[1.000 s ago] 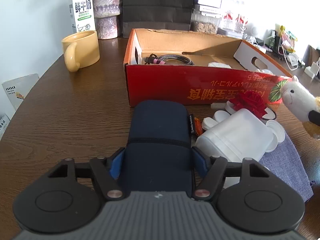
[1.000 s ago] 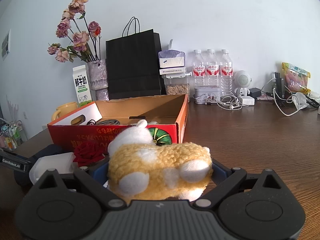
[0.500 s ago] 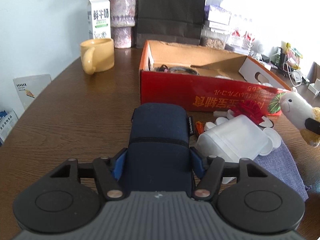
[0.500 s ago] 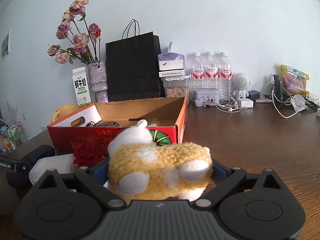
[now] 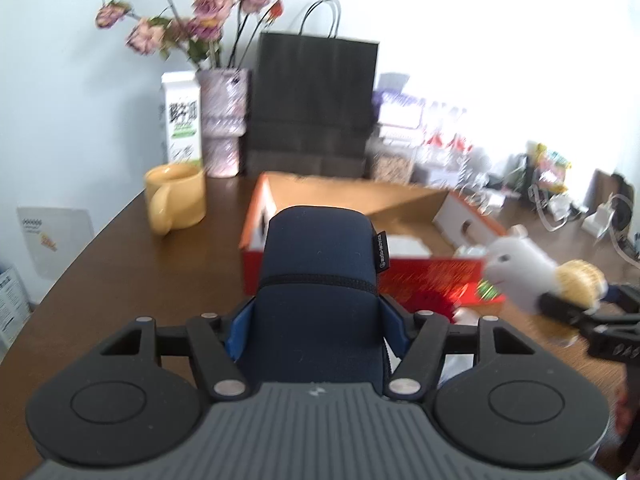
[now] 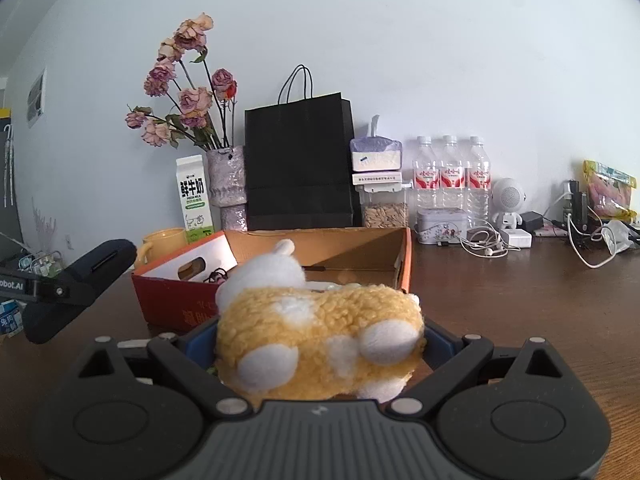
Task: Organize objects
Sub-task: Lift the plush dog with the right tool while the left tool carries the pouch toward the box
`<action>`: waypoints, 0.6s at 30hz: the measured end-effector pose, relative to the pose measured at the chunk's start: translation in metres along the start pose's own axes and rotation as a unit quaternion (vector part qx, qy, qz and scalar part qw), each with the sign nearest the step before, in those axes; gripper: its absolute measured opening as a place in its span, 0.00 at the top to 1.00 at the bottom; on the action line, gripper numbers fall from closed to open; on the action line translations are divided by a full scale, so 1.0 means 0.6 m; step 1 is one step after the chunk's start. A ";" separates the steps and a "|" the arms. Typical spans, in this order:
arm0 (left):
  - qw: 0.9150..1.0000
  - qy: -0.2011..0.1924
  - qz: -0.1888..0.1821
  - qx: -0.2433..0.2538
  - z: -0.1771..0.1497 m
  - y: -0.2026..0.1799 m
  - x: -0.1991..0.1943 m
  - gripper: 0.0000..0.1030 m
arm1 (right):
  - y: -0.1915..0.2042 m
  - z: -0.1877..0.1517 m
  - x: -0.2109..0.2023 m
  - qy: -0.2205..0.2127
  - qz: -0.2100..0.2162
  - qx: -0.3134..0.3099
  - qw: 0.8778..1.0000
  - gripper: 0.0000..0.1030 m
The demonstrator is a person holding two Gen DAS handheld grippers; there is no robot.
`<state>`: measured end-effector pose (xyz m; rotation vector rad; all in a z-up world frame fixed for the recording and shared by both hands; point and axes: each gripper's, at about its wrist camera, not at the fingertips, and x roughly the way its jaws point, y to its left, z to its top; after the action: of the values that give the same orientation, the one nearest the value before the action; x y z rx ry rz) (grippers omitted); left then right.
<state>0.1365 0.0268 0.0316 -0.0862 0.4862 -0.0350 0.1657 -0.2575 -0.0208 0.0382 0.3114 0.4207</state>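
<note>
My left gripper (image 5: 316, 320) is shut on a dark navy zip case (image 5: 320, 280), held off the table just in front of the red cardboard box (image 5: 420, 276). The same navy case (image 6: 80, 280) shows at the left of the right wrist view, in the air. My right gripper (image 6: 320, 344) is shut on a yellow and white plush toy (image 6: 320, 340), held near the box's (image 6: 168, 300) front edge. In the left wrist view that plush toy (image 5: 532, 276) hangs at the right, clamped in the other gripper. A black cable lies inside the box.
A yellow mug (image 5: 176, 200), milk carton (image 6: 194, 196), flower vase (image 6: 226, 184) and black paper bag (image 6: 300, 164) stand behind the box. Water bottles (image 6: 450, 176), a tin, a small white speaker and tangled cables (image 6: 488, 244) fill the back right of the wooden table (image 6: 520, 292).
My left gripper has lifted the navy case off the table and tipped upward, so the flowers now show. The right gripper with the plush toy has risen slightly toward the box.
</note>
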 end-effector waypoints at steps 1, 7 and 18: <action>1.000 -0.004 -0.004 0.000 0.005 -0.005 0.001 0.37 | 0.005 0.005 0.002 -0.003 0.004 0.000 1.000 0.05; 1.000 -0.024 -0.018 -0.005 0.036 -0.034 0.017 0.37 | 0.029 0.039 0.028 -0.014 0.012 -0.008 1.000 0.05; 0.999 -0.048 -0.016 -0.009 0.093 -0.068 0.070 0.37 | 0.049 0.099 0.101 -0.020 0.003 -0.021 1.000 0.05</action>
<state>0.1994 -0.0118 0.0651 -0.1133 0.3883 -0.0581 0.2248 -0.2041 0.0210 0.0076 0.2624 0.4320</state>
